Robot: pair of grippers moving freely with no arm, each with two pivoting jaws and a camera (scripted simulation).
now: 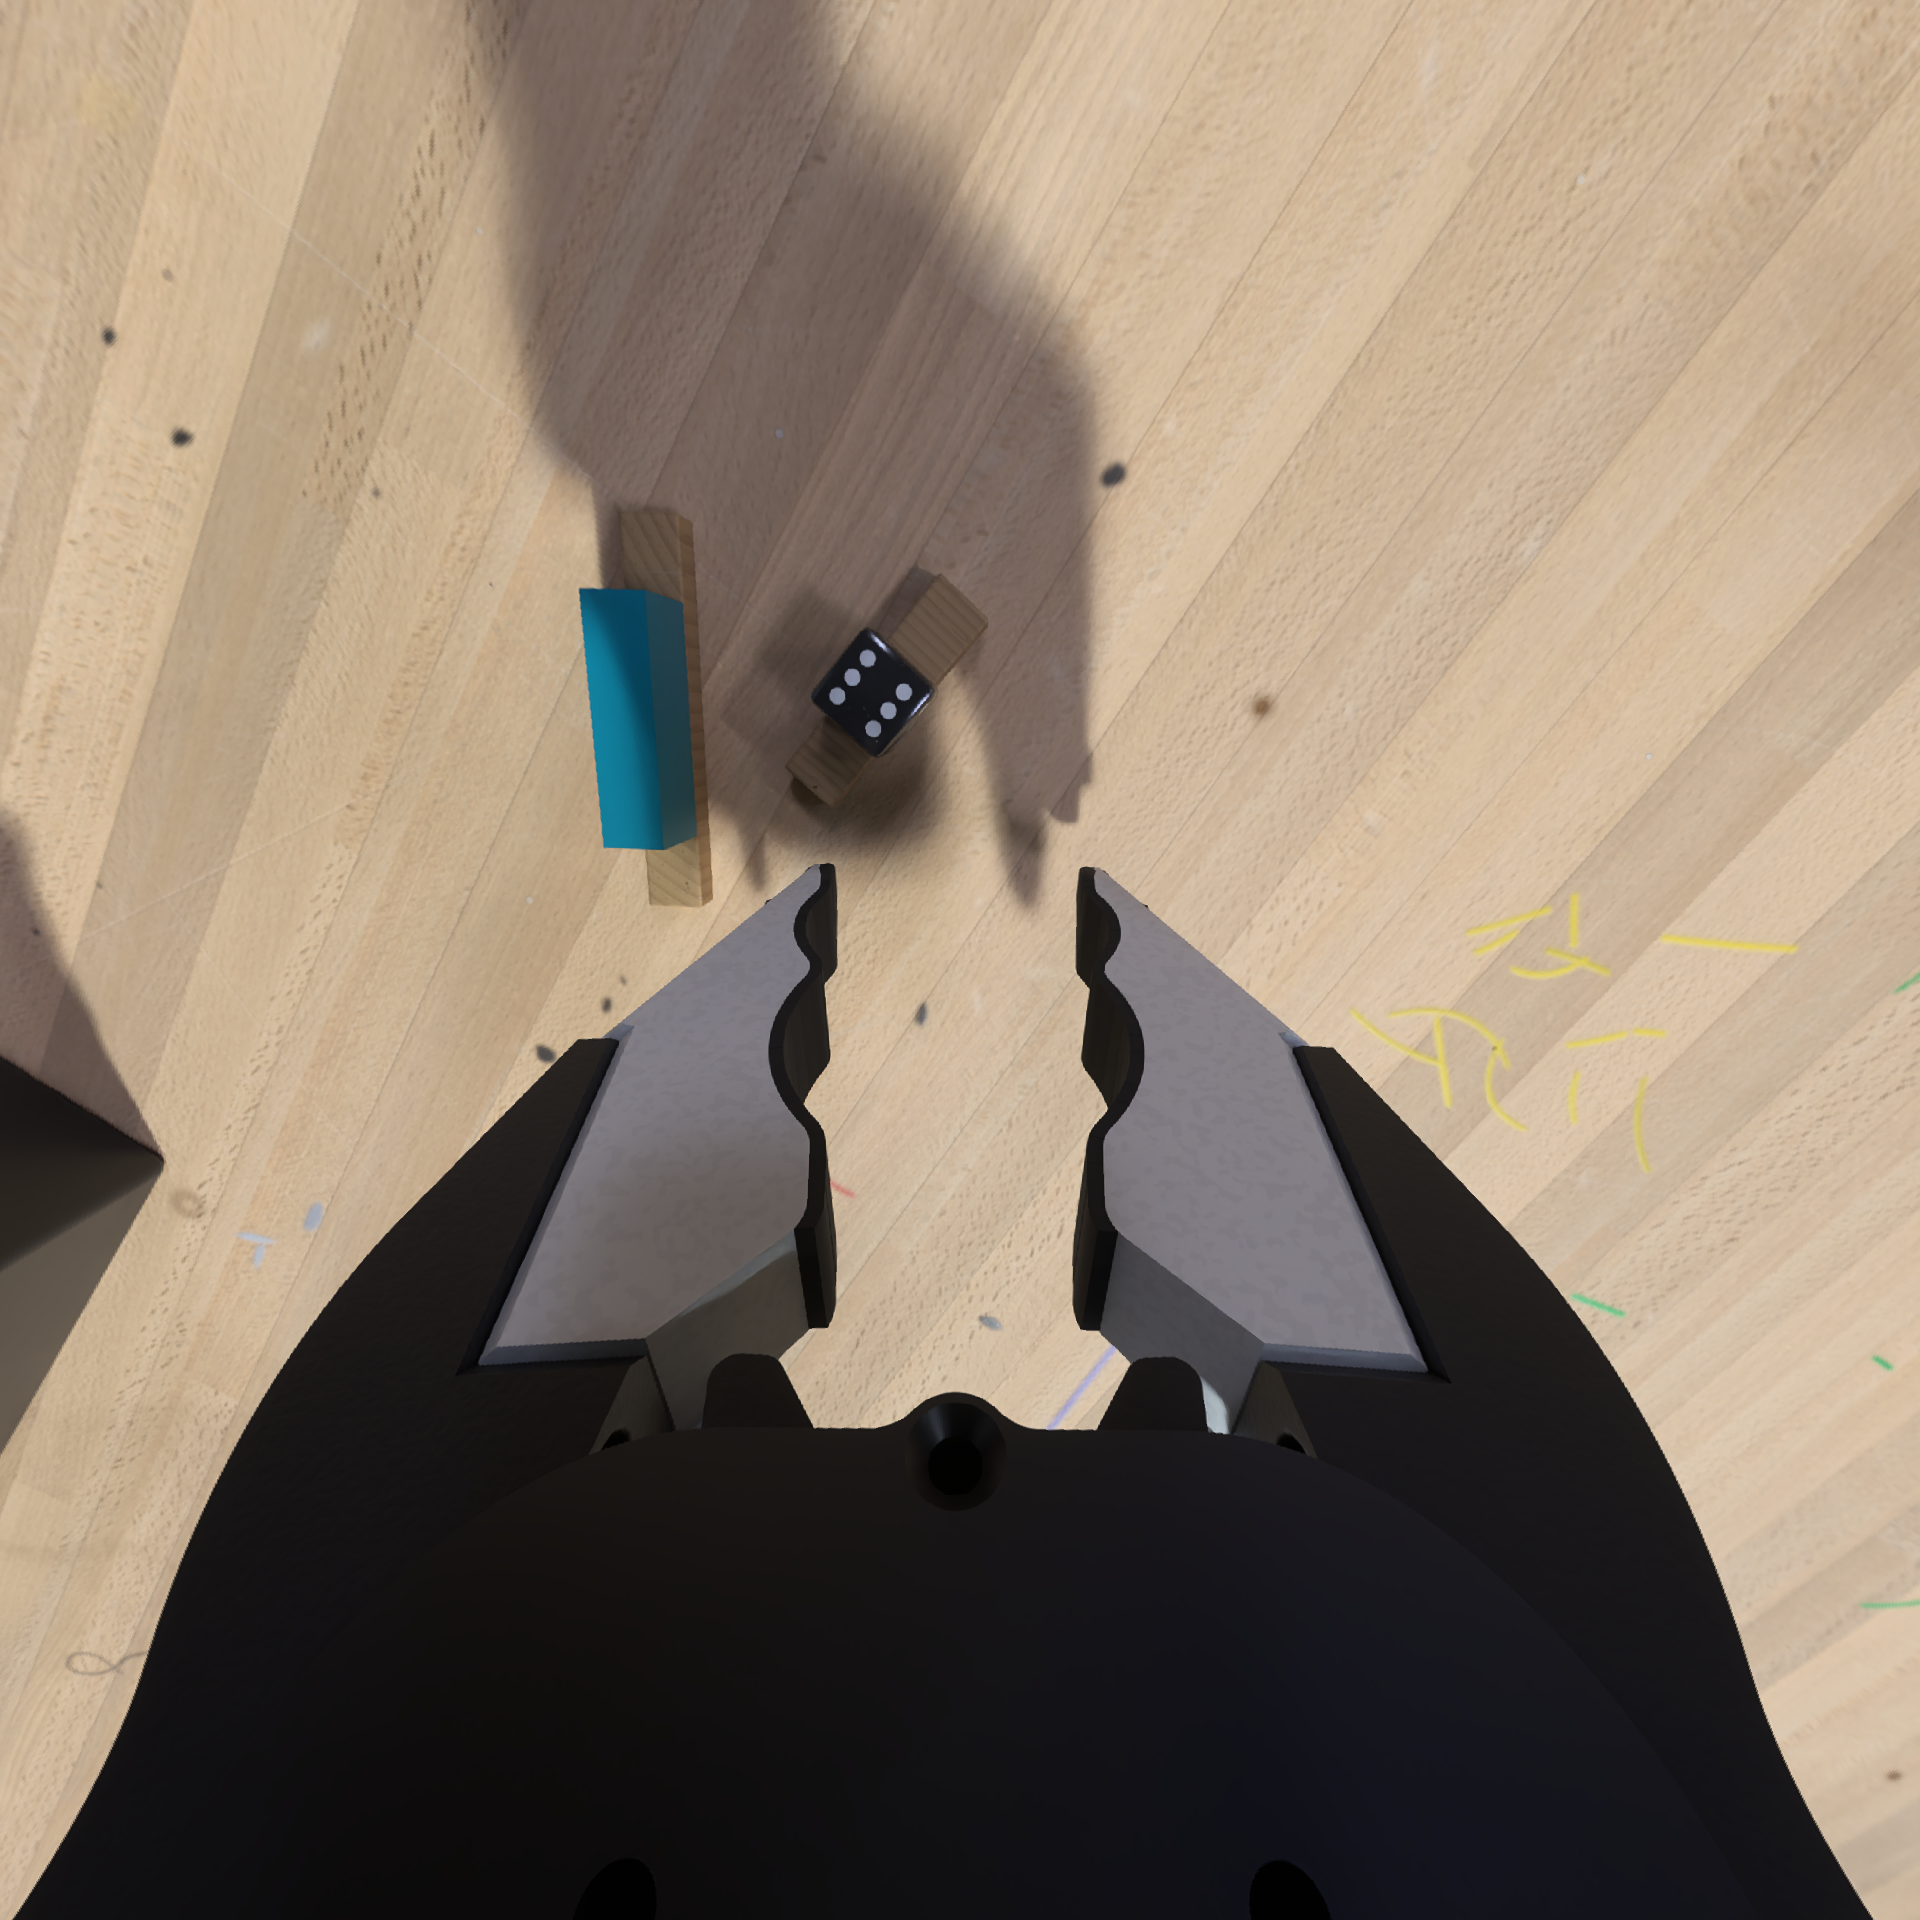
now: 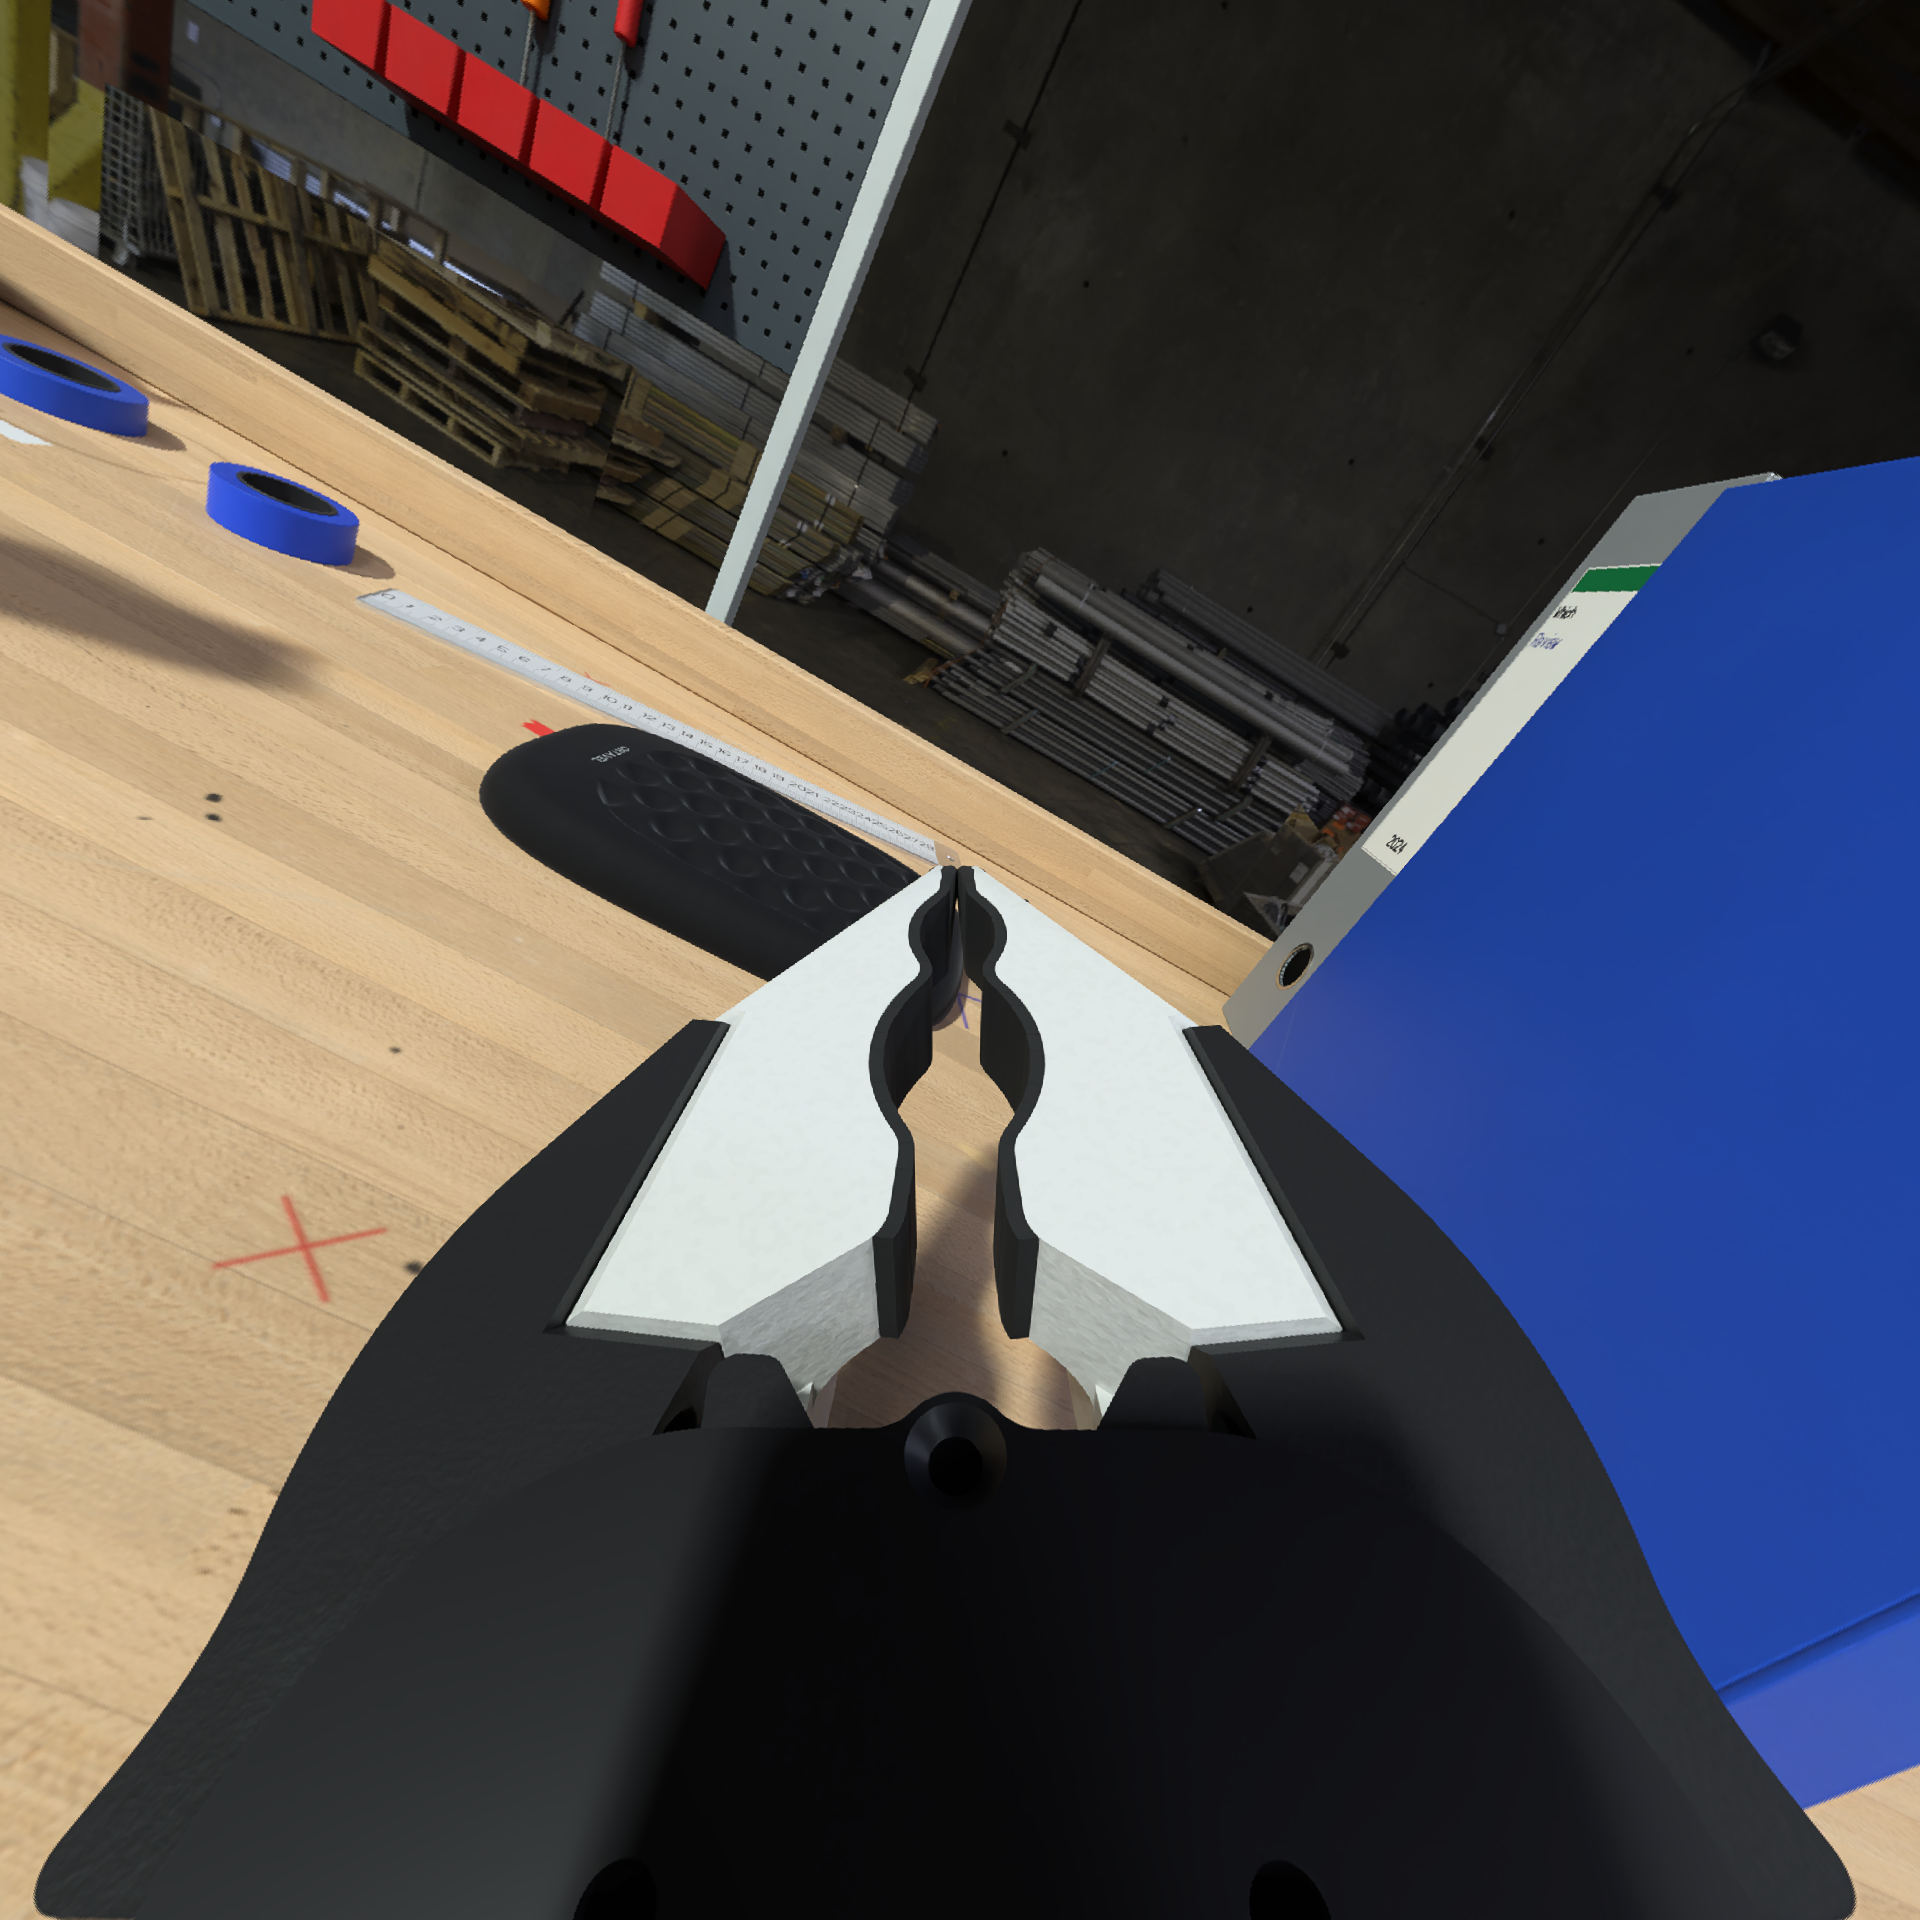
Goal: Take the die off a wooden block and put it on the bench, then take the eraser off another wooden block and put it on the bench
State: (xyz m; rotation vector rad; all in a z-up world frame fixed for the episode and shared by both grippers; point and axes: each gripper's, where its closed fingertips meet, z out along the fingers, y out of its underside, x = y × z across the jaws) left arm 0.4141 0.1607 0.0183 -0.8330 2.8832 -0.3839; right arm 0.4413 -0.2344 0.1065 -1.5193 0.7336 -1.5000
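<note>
In the left wrist view a black die (image 1: pixel 871 691) with white pips sits on a short wooden block (image 1: pixel 940 621). To its left a blue eraser (image 1: pixel 634 717) lies on a long thin wooden block (image 1: pixel 681 873). Both blocks rest on the wooden bench (image 1: pixel 1351 520). My left gripper (image 1: pixel 956 883) is open and empty, high above the bench, with the die a little ahead and left of its fingertips. My right gripper (image 2: pixel 956 881) is shut and empty, low over the bench (image 2: pixel 260 987). The die and eraser do not show in the right wrist view.
A blue binder (image 2: pixel 1662 1039) stands close on the right of my right gripper. A black padded rest (image 2: pixel 707 831), a steel ruler (image 2: pixel 540 665) and two blue tape rolls (image 2: pixel 281 511) lie ahead on the bench. The bench corner drops off at the left (image 1: pixel 62 1174).
</note>
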